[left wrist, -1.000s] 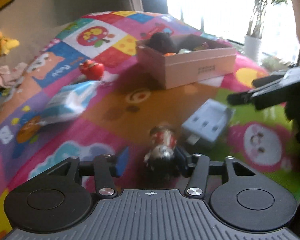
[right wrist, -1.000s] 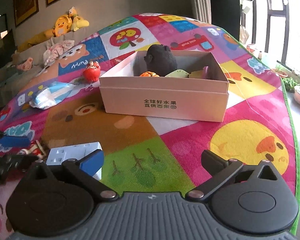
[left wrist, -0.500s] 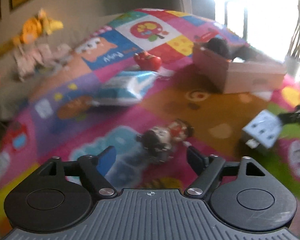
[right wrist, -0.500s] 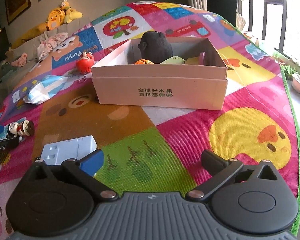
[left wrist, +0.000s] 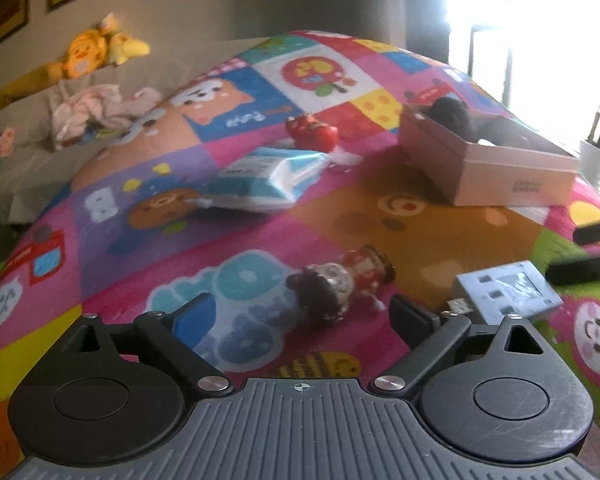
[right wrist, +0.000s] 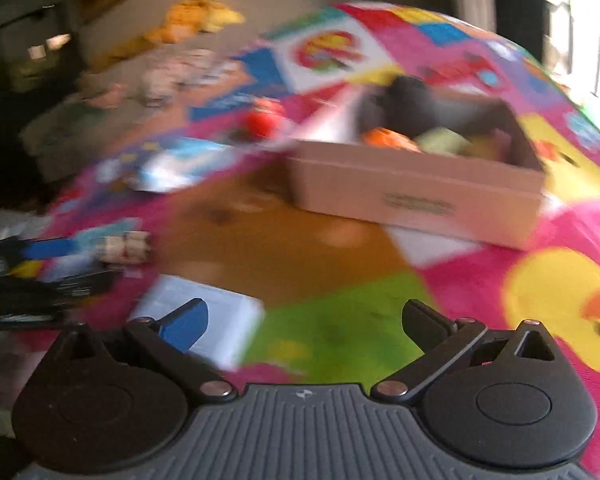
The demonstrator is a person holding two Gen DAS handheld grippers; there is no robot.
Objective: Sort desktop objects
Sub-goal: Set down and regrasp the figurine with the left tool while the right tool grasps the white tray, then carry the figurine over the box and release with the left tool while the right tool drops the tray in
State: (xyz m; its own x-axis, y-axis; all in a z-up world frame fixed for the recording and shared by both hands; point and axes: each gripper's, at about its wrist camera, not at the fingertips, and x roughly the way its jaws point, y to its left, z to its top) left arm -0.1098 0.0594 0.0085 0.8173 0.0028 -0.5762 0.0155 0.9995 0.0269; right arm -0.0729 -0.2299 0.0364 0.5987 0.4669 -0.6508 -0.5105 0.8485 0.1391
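left gripper point(left wrist: 300, 316): we're opening, jaws wide, doll point(left wrist: 340, 282) lying loose on mat point(left wrist: 380, 240) between them
right gripper point(right wrist: 306, 320): released, empty, over adapter point(right wrist: 224, 324)
box point(left wrist: 500, 176): far right

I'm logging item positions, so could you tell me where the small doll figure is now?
In the left wrist view the doll figure lies on the mat, ahead between the left tongs, left of the blue power strip.

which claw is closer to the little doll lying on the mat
Left. The left claw straddles the doll, its jaws opening and clear of it. The right claw sits over the grey power strip, farther off.
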